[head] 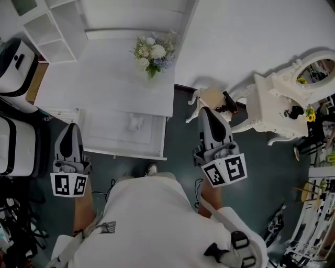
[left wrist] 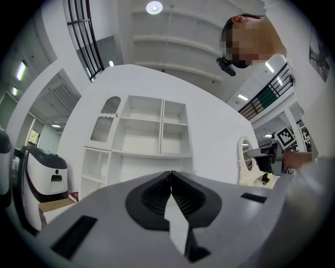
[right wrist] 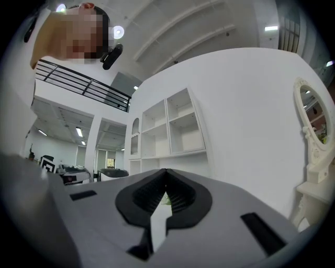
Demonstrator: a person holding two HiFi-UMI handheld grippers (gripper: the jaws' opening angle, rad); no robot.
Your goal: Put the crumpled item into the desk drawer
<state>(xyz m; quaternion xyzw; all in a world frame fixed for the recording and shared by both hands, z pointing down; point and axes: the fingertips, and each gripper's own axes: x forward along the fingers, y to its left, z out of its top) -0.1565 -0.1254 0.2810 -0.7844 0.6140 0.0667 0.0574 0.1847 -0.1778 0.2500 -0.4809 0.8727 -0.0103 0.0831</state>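
**Crumpled item at rest in the open drawer**

Crumpled item, small, white and wrinkled, lies inside the pulled-out desk drawer, right of the drawer's middle and touched by neither tool, so placement looks done. Left gripper, off the drawer's left end, and right gripper, off its right end, are clenched on nothing and held clear, probably because only pushing the drawer in remains.

Bright, even light falls from overhead; a round ceiling lamp glares in the left gripper view. In the head view the white tabletop and open drawer look washed out, shadows soft, the floor dark. Both gripper views bend strongly, corners black, nearest parts blurred.
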